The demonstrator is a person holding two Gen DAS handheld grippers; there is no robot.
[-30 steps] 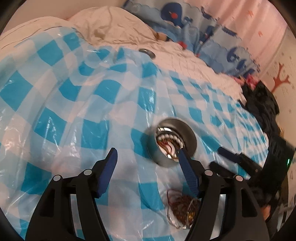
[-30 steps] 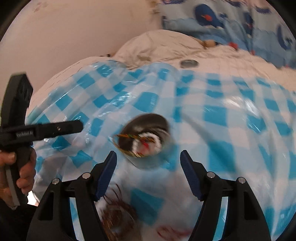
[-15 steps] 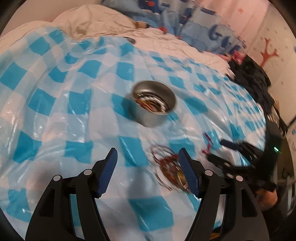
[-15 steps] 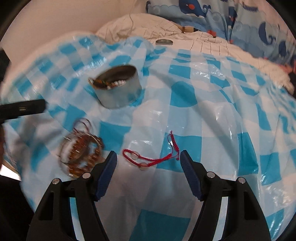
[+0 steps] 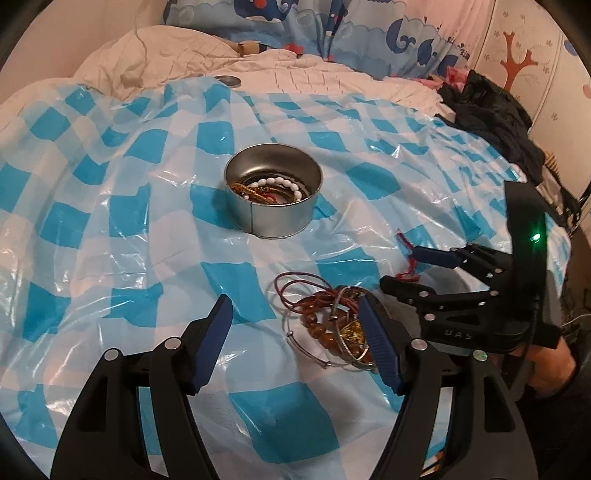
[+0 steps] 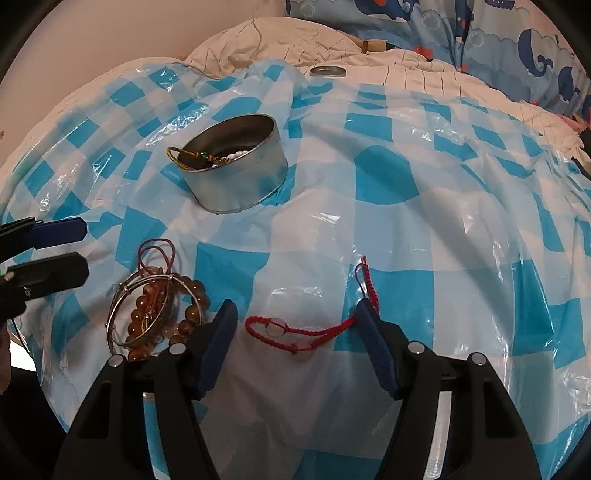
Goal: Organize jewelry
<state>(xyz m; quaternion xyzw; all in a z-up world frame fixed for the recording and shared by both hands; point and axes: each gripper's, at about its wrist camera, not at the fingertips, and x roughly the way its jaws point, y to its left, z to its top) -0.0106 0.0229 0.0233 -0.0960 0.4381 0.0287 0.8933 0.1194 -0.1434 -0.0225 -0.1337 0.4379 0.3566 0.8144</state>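
A round metal tin (image 5: 273,199) (image 6: 236,166) with beads and chains inside stands on the blue-checked plastic sheet (image 5: 110,229). Nearer lies a pile of brown bead bracelets, a silver bangle and thin cord (image 5: 328,325) (image 6: 155,314). My left gripper (image 5: 295,314) hovers over it, its jaws opening, with the pile just inside its right finger and untouched. A red cord bracelet (image 6: 295,332) (image 5: 406,266) lies flat between the fingers of my right gripper (image 6: 295,317) (image 5: 410,269). Those jaws are closing, and the pads are still off the cord.
A tin lid (image 6: 328,71) (image 5: 227,79) rests on the white quilt (image 5: 332,74) behind the sheet. Whale-print pillows (image 5: 369,33) line the back. Dark clothing (image 5: 495,114) lies at the right. A hand (image 5: 550,365) holds the right gripper.
Both grippers drew back from the tin toward the loose jewelry. The left now hovers at the bead pile. The right sank over the red cord bracelet.
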